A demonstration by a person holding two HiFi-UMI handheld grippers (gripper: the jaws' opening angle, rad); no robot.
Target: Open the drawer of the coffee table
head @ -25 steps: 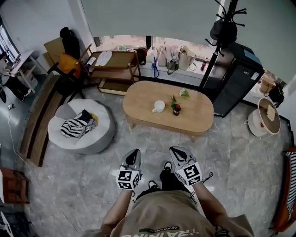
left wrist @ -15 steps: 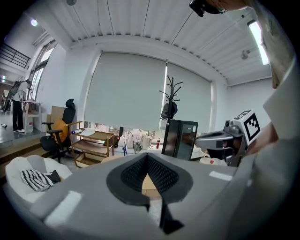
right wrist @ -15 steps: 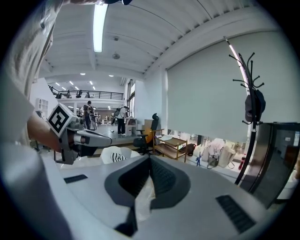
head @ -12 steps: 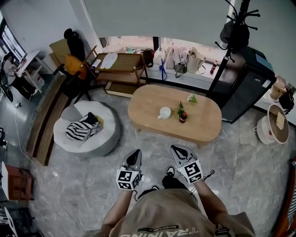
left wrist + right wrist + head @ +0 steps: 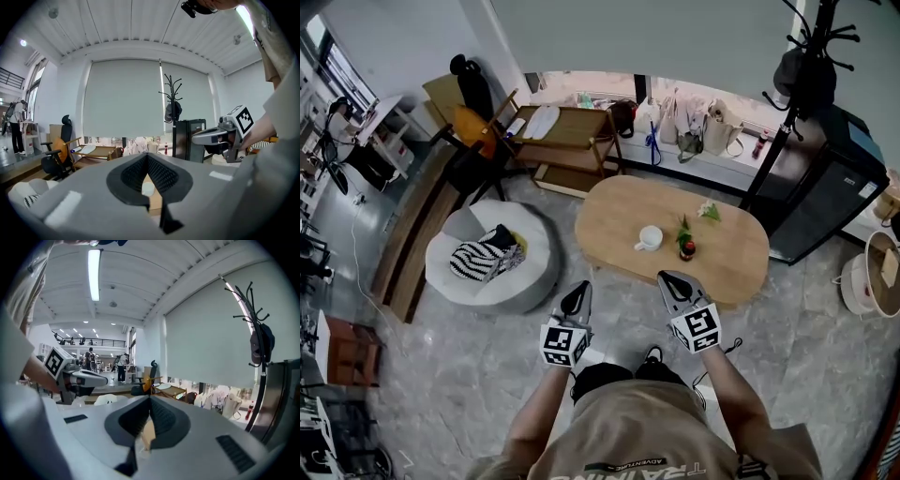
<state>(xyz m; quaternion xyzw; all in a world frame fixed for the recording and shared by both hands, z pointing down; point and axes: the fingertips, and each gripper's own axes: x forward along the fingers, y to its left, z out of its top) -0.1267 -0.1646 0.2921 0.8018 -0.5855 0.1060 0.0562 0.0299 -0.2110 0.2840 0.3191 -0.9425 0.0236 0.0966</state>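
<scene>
Table: the oval coffee table (image 5: 619,220) lay straight ahead of both your grippers. Its near edge was just past their tips in the head view, and neither gripper touched it.
Drawer: no drawer front or handle showed in any view. You saw the table from above and from tabletop height only, so I couldn't tell which side carried the drawer. Nothing stood pulled out from under the top.
Pouf: the round pouf (image 5: 459,272) sat ahead and to the left of your left gripper, apart from it and no part of the job.
Left gripper: your left gripper (image 5: 582,289) hung in the air, aimed at the table, with its jaws pressed together and nothing between them.
Right gripper: your right gripper (image 5: 666,279) was beside the left one, also aimed at the table. Its jaws were together too, and empty.
Cup: the white cup (image 5: 649,238) stood on the tabletop ahead of you, between the lines of the two grippers.
Done: by my reading, nothing of the opening itself. You had only got within reach of the table.
Left: nearly everything, I'd judge. You needed to get low enough to find the drawer front, spread one gripper's jaws, take the handle or edge, and draw it out toward you.
</scene>
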